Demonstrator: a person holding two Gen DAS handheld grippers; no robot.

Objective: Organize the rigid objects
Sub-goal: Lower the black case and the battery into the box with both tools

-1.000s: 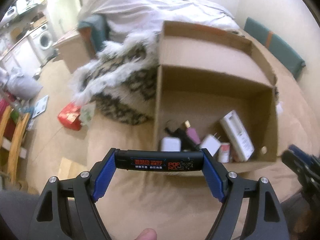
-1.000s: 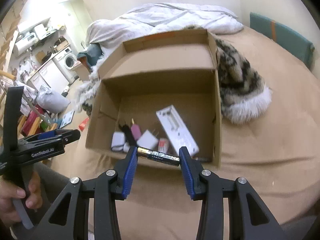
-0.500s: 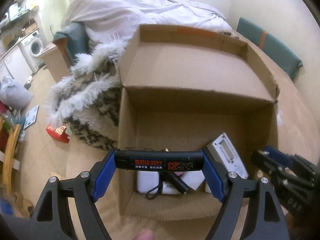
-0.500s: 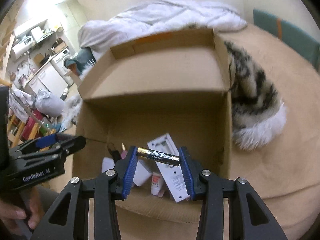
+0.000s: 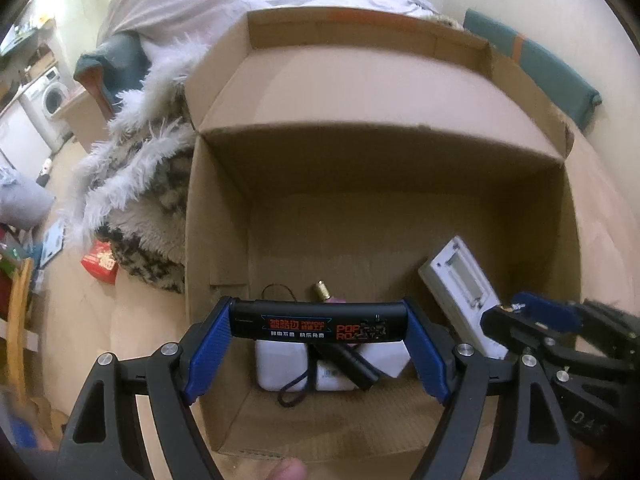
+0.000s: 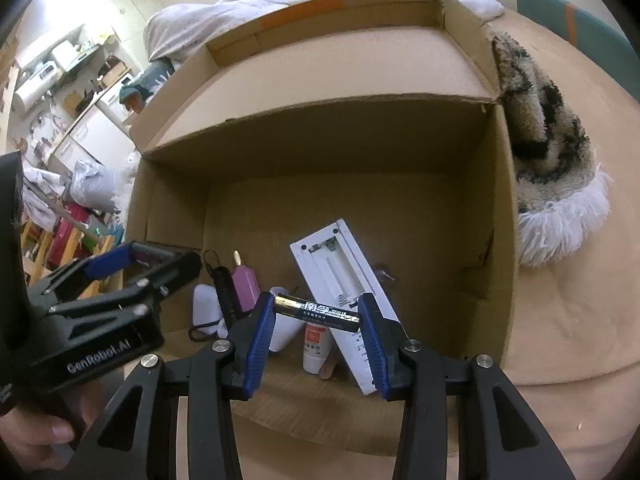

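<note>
**A:** What changed since a second ago?

**B:** Both claws have come closer to the cardboard box (image 5: 216, 240). Before, the box sat far ahead on the bed. Now both claws hang over its open top, and the box fills both views.

**A:** What does the left claw (image 5: 319, 326) hold?

**B:** Its blue pads are clamped on the ends of a black stick with red writing (image 5: 319, 323), same as before. It hangs sideways over the near part of the box.

**A:** And the right claw (image 6: 317, 316)?

**B:** It squeezes a black battery (image 6: 317, 311) end to end, above the things in the box.

**A:** What lies inside the box?

**B:** A white remote with its back open (image 6: 344, 280), a pink plug (image 6: 245, 285), white chargers (image 5: 280, 364) and a small white tube (image 6: 316, 346). They lie where they were.

**A:** What is next to the box?

**B:** A fluffy spotted blanket (image 5: 140, 184), touching its side.
</note>
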